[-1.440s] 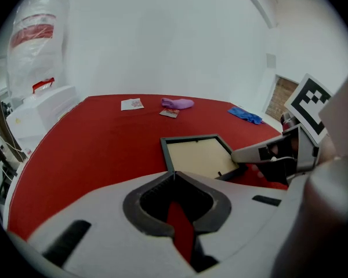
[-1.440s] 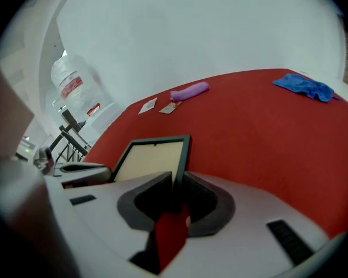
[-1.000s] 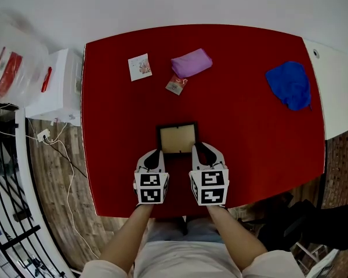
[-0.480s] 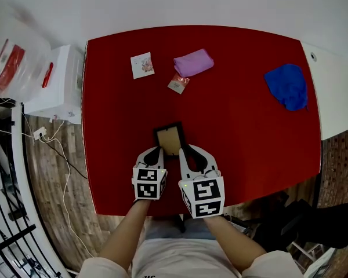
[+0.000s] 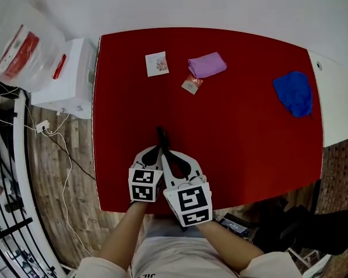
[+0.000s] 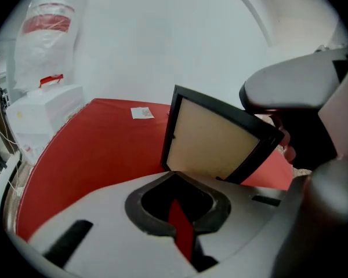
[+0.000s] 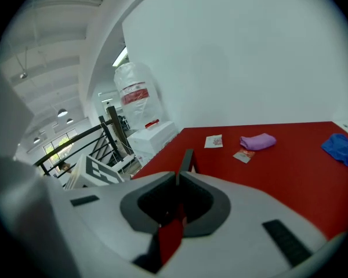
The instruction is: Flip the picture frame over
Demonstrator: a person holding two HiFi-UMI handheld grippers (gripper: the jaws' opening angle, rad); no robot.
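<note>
Tongs: right tongs (image 7: 177, 175) are pinching the picture frame (image 6: 211, 141) by its edge, jaws just now closing on it; left tongs (image 6: 171, 174), jaws together, are bracing its near lower corner.
Frame position: is standing on edge, nearly upright, toward the near left of the red table (image 5: 249, 143).
Progress: seemingly running about halfway; lowering onto the other face is remaining.
Bystanders: card (image 5: 156, 63), purple cloth (image 5: 207, 65) and blue cloth (image 5: 294, 92) are lying far off.
</note>
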